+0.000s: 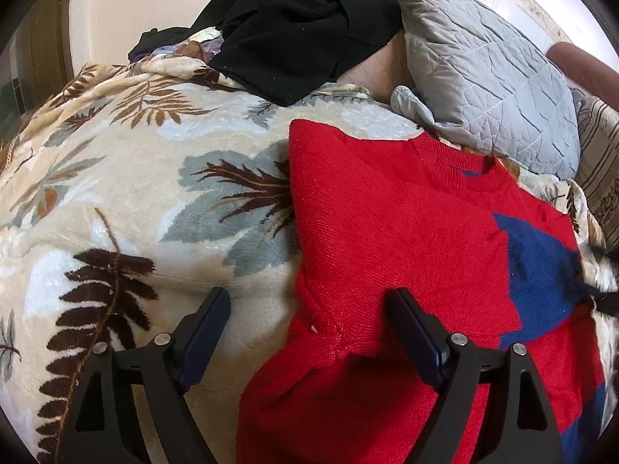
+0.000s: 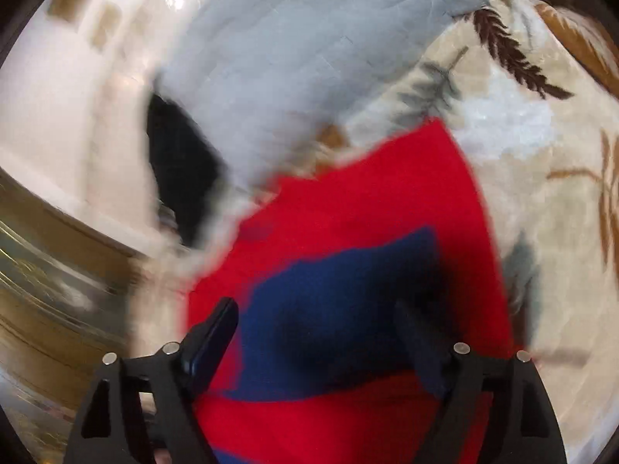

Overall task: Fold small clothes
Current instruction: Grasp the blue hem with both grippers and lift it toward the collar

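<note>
A red knit sweater with a navy blue patch lies flat on a leaf-patterned blanket, collar toward the far side. My left gripper is open and empty, hovering over the sweater's left edge near the hem. In the blurred right wrist view the same sweater with its blue patch fills the middle. My right gripper is open and empty just above the blue patch.
A heap of black clothes lies at the far side of the blanket. A grey quilted pillow leans behind the sweater and also shows in the right wrist view. A striped cushion sits at the right.
</note>
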Action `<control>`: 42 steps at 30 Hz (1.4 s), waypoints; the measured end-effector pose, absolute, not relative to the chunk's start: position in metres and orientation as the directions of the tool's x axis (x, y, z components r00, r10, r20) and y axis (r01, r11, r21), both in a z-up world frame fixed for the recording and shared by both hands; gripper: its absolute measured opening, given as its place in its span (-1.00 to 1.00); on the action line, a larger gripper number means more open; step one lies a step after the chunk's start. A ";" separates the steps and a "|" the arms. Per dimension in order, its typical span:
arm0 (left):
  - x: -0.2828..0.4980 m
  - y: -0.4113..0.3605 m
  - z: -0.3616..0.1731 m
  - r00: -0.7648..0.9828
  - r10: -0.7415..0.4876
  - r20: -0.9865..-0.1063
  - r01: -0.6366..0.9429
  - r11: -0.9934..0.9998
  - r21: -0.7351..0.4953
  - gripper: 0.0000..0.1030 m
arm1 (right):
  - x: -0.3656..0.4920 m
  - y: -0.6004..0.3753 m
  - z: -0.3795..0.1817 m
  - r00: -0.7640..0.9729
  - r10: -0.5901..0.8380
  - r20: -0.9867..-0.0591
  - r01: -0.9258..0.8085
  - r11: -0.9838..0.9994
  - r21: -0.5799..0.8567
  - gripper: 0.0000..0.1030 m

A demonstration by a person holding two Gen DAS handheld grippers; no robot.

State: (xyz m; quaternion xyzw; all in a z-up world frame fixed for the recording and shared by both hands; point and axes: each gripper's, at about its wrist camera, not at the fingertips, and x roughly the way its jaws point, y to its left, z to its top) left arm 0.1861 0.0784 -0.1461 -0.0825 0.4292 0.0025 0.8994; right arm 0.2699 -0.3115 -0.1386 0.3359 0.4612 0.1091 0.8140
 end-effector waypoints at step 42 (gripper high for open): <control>-0.068 0.097 -0.141 0.424 -0.190 -0.886 -0.044 0.972 -0.230 -0.60 | 0.000 -0.350 -0.167 0.324 0.577 -0.750 0.017 0.789 0.615 -0.01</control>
